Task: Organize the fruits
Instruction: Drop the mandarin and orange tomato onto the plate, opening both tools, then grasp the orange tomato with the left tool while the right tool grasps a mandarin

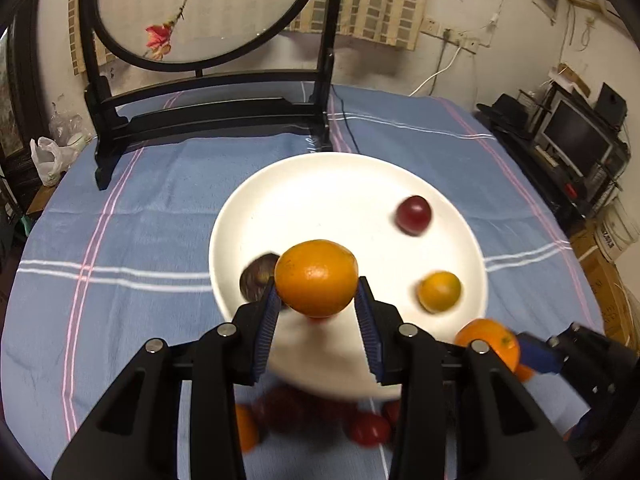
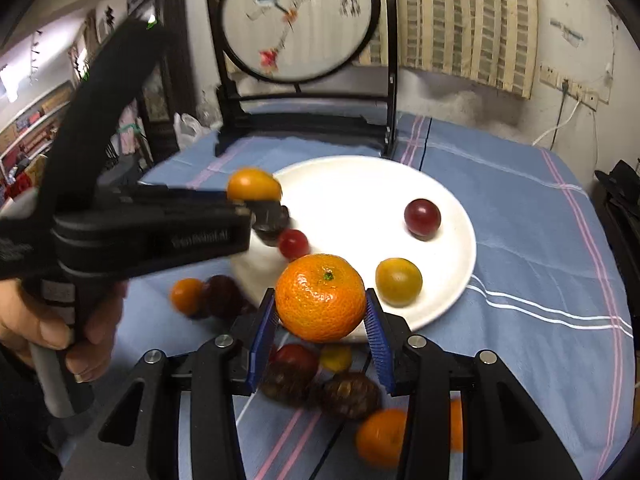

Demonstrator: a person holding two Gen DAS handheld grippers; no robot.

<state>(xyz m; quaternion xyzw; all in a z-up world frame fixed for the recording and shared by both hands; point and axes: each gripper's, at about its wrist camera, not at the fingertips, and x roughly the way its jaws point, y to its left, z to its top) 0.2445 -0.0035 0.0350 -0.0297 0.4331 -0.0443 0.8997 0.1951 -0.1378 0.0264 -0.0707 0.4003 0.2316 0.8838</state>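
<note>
Both grippers, left gripper (image 1: 316, 304) and right gripper (image 2: 320, 312), are each clamping an orange above the plate (image 2: 452, 208); crowding together, they're risking a collision.

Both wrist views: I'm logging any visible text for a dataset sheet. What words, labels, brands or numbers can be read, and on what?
Left gripper body: a pale printed brand mark, too blurred to read.
Round embroidered screen: dark calligraphy characters near its top, too small and blurred to read.
Cardboard boxes by the table's right edge: printed marks, unreadable.
White bucket: dark print, unreadable.
No text can be read with confidence.
</note>
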